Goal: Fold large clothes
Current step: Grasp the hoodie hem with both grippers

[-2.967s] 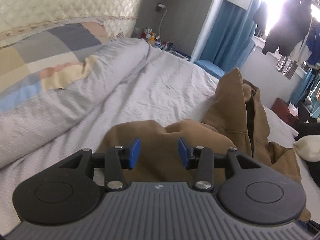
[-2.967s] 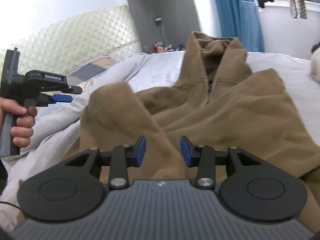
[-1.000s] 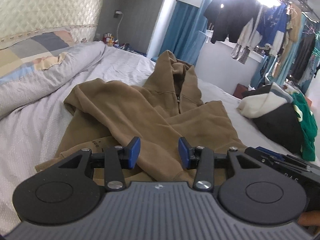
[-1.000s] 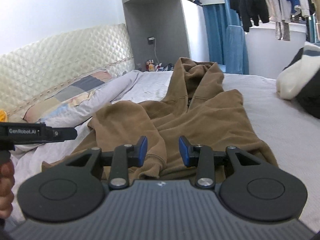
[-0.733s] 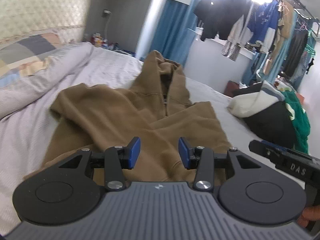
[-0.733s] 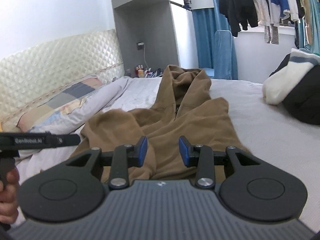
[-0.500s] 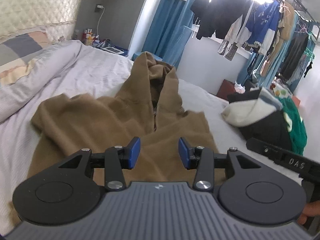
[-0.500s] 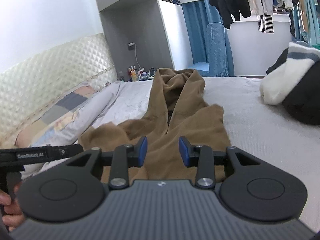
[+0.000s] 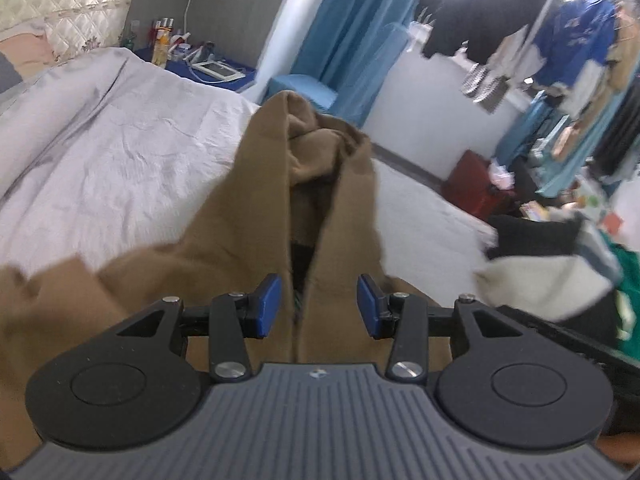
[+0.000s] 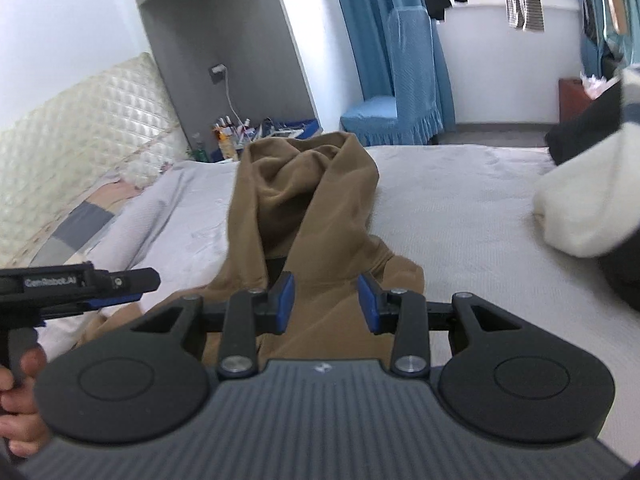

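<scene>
With both tongs standing part-open and gripping nothing, we are above the upper chest of the hoodie [image 10: 316,240], looking along it toward the hood [image 9: 320,136]. It lies lengthwise on the bed [image 10: 460,200], hood at the far end near the bedside clutter, the zip opening running between our fingers. The left gripper [image 9: 319,306] hangs over the zip line; the right gripper [image 10: 325,304] sits over the right side of the collar, and in its view we see the left tool held in a hand [image 10: 18,392] just beside it.

We judge the step to be picking a hold near the shoulders or hood for the next fold. To do it well, we should spread the two tools apart first, so each takes its own side and not the same patch. We should come down low and pinch one clean edge, not a bunched layer. The left sleeve looks rumpled; flattening it first would keep the fold square. A pile of other clothes [image 10: 580,208] lies to the right, so we fold away from it.
</scene>
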The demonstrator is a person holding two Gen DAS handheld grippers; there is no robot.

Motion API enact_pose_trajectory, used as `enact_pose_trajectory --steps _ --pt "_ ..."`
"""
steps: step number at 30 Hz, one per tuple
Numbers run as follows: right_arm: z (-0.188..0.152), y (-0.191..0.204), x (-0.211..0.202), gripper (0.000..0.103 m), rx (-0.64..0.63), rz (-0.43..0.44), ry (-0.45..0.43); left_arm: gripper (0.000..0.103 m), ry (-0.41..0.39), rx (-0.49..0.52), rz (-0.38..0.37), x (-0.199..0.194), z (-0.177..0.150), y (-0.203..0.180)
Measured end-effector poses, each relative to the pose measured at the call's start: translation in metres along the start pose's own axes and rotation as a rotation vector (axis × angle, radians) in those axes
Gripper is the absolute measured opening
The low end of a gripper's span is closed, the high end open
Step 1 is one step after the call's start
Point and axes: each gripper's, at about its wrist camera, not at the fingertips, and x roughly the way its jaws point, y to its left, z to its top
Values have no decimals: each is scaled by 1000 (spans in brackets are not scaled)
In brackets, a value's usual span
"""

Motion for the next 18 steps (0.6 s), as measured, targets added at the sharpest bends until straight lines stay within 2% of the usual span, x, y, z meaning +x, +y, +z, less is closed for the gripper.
enact_pose_trajectory --steps 3,4,7,11,14,18 --pt "16 -10 43 39 -12 7 10 54 -1 41 30 53 24 16" --pt "22 -14 60 44 -6 12 17 54 -4 47 40 68 30 23" --pt "37 -22 101 70 9 47 13 55 -18 45 52 108 51 41" --pt "54 -26 154 70 29 63 26 60 -15 6 9 153 74 64" --pt "63 -25 191 70 53 69 58 61 18 -13 -12 182 84 71" --pt "79 -14 228 70 49 36 80 61 23 30 33 213 98 61"
